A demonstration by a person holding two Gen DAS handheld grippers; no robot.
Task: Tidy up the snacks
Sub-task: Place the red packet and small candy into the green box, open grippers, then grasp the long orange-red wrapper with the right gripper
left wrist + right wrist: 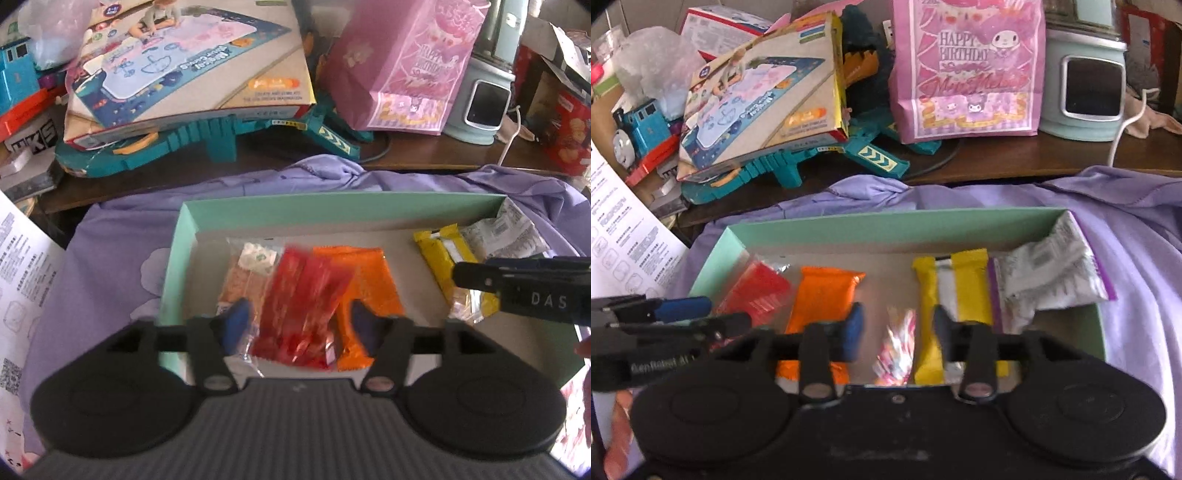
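**Snack packets in green box: light, crinkly, slippery**

Left wrist view: left tool (295,325) released, straddling red packet (301,302) at frame centre inside green box (177,258). Soft film; pinch mid-body. Visible: one clear, one red, one orange (369,273), one yellow (439,258), one silver.

Right wrist view: right tool (897,325) released over small striped candy (897,343), lower centre. Six snacks counted.

Bare floor showed at the back of the green box (849,230), behind the packets, and in a lane between the orange packet (820,299) and the yellow packet (960,291), where a small pink-striped candy (897,347) lay. The silver pouch (1049,273) crowded the right corner. Beyond the far wall, a toy box (764,107) and pink gift bag (967,70) blocked the table.
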